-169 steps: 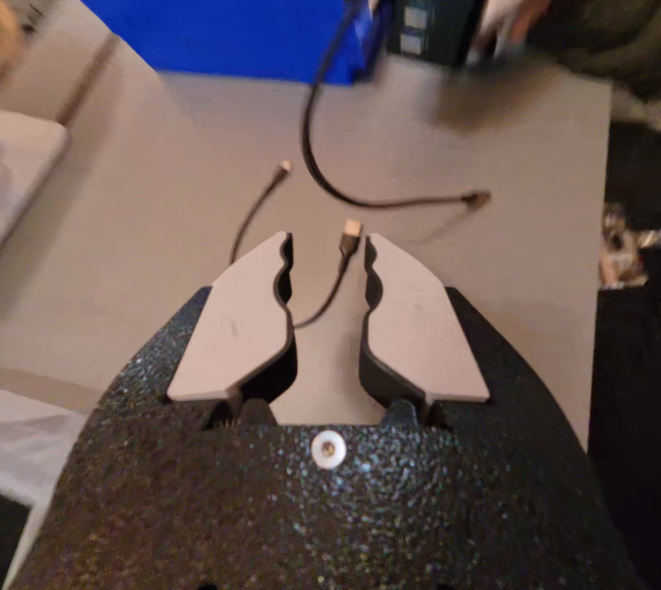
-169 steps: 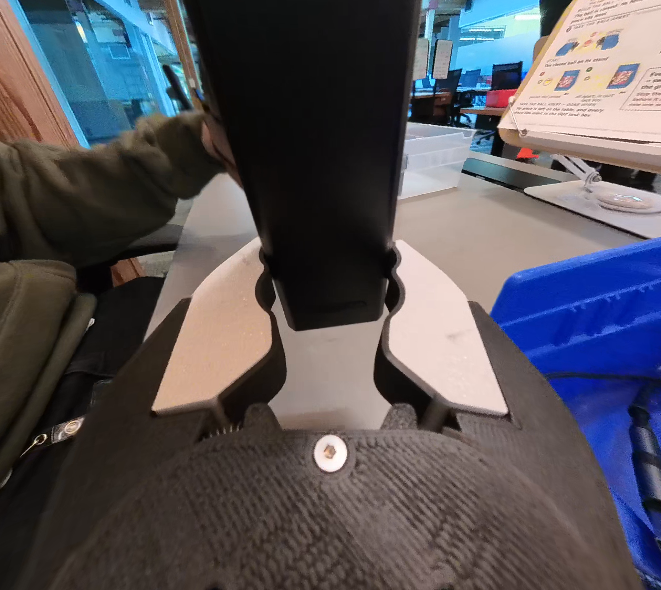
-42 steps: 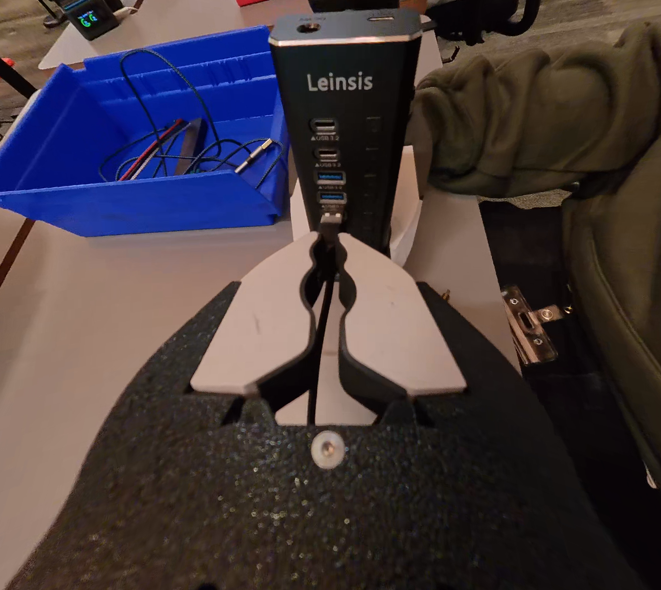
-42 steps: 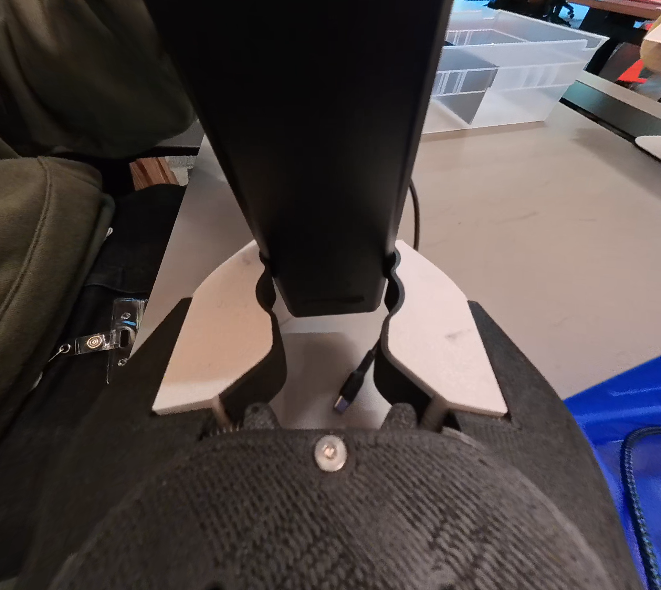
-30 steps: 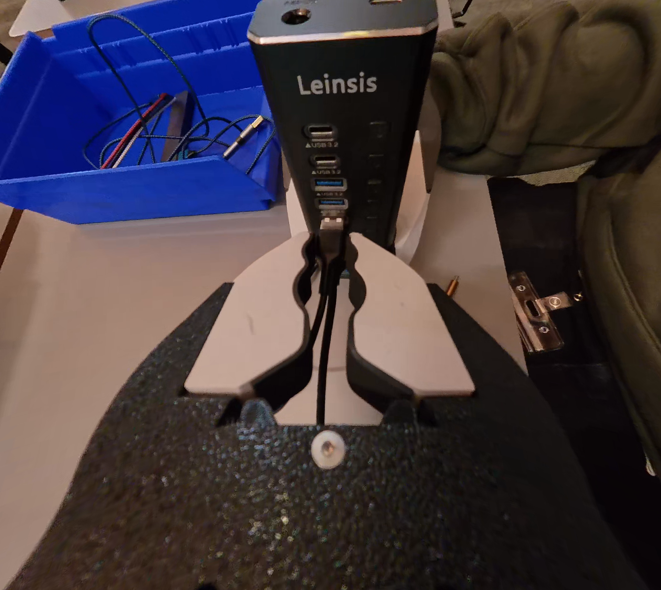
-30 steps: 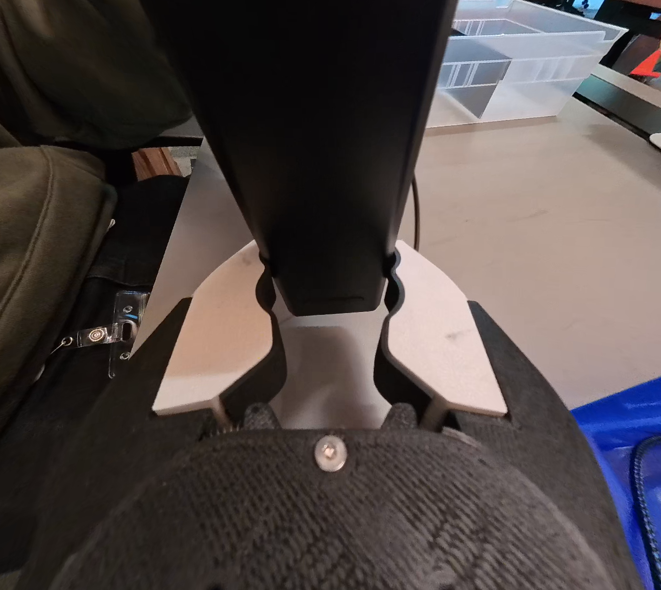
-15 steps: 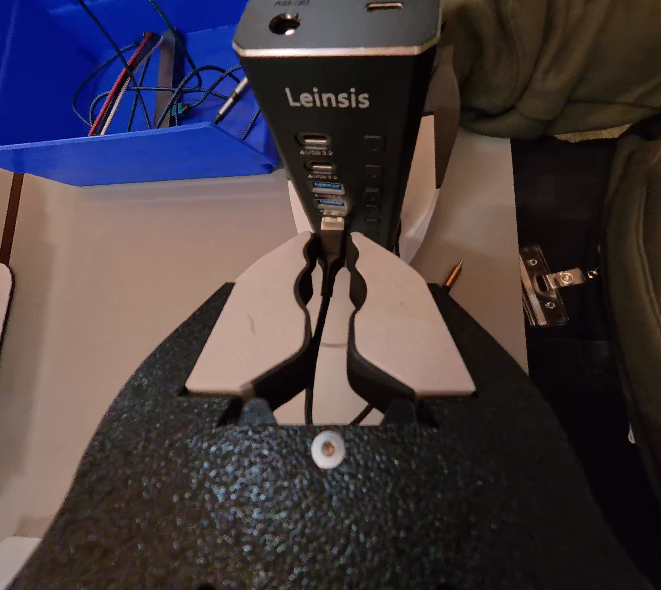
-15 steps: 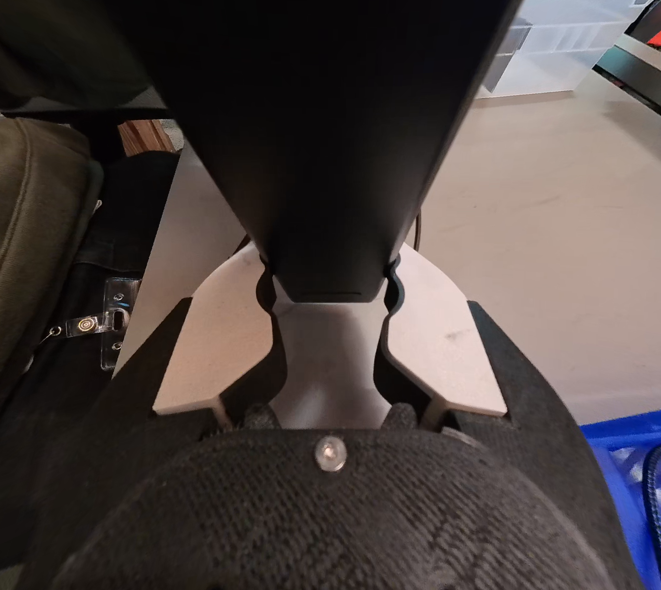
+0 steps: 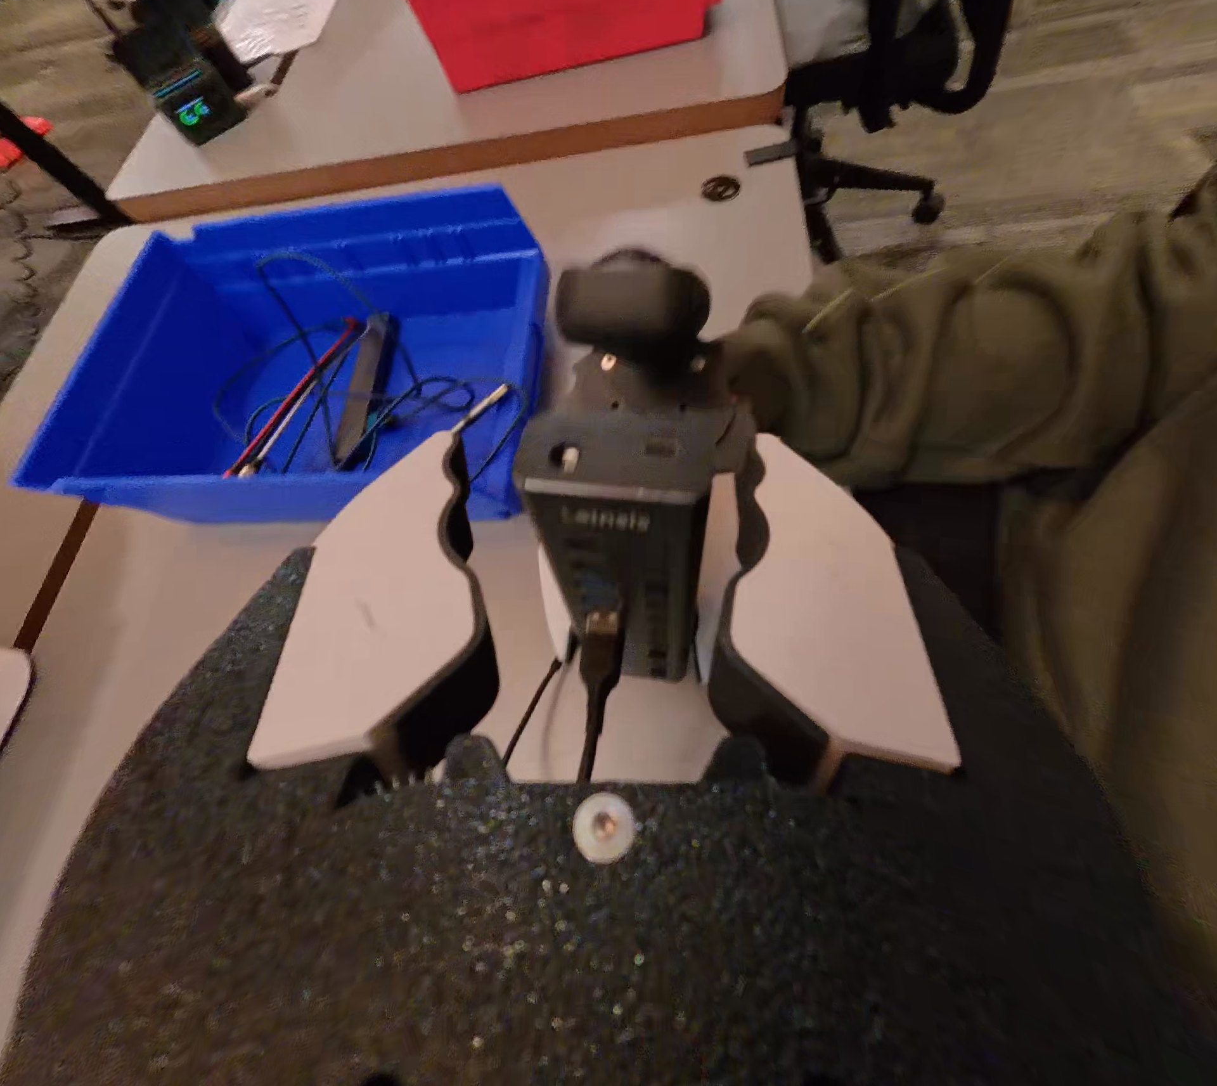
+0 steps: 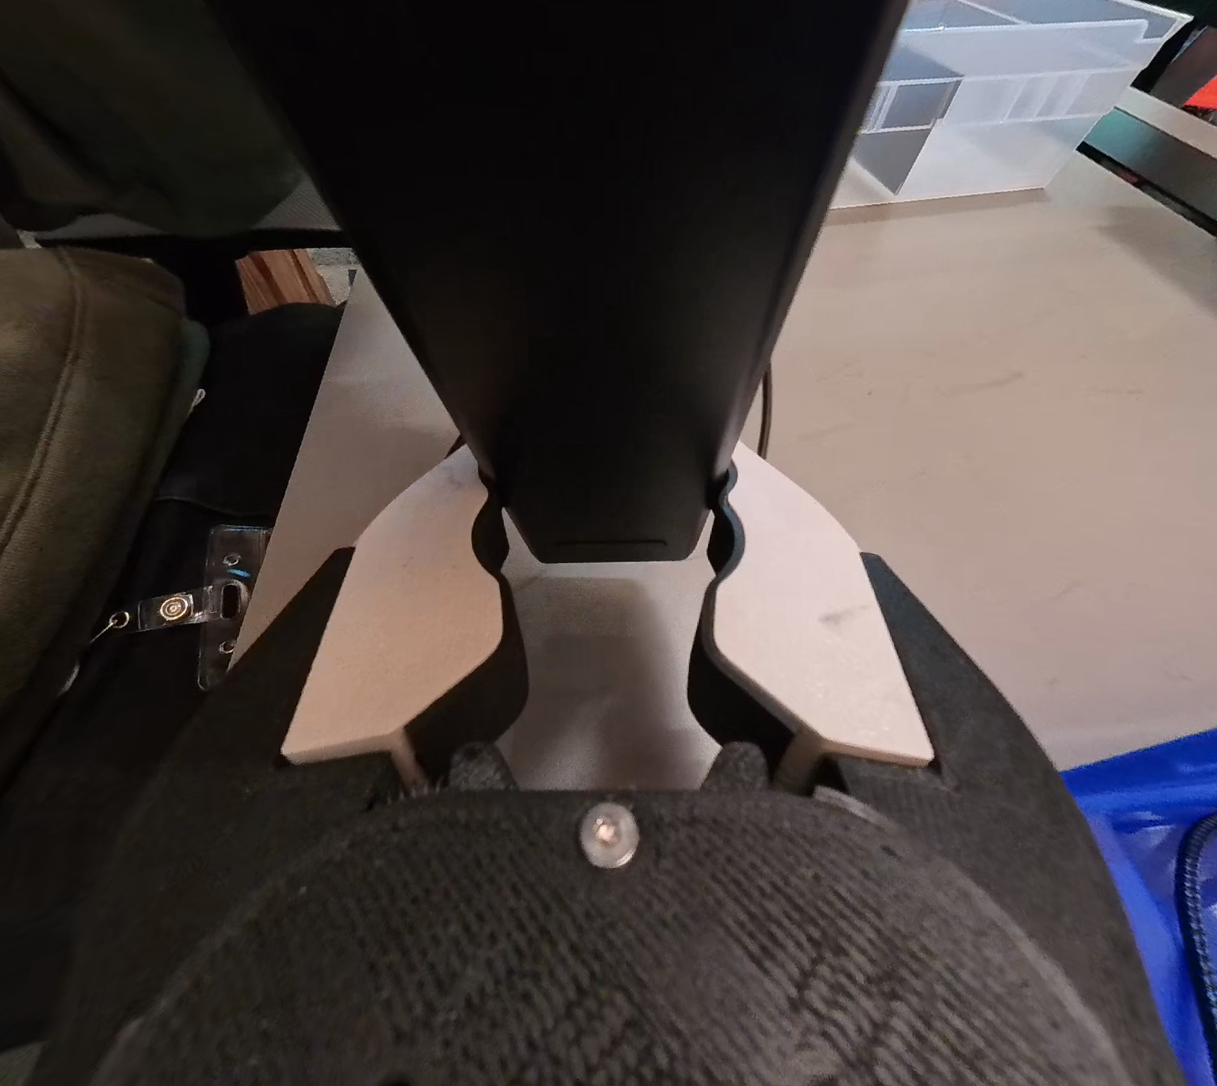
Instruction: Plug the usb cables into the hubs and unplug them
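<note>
While your right gripper [image 10: 602, 501] clamps the base of the black hub [image 9: 616, 567] and holds it upright on the table [image 9: 164, 593], your left gripper [image 9: 602, 494] hangs above with its fingers spread wide and empty. Seen from the left wrist, the usb plug [image 9: 600, 636] sits in a lower port at 6 o'clock on the hub's face, its thin cable [image 9: 593, 718] trailing back toward you between the fingers. The hub is rigid and smooth (it could tip if unbraced); the cable is limp, so take the stiff plug housing, never the cord. The blue bin [image 9: 197, 369] lies at 10 o'clock.
</note>
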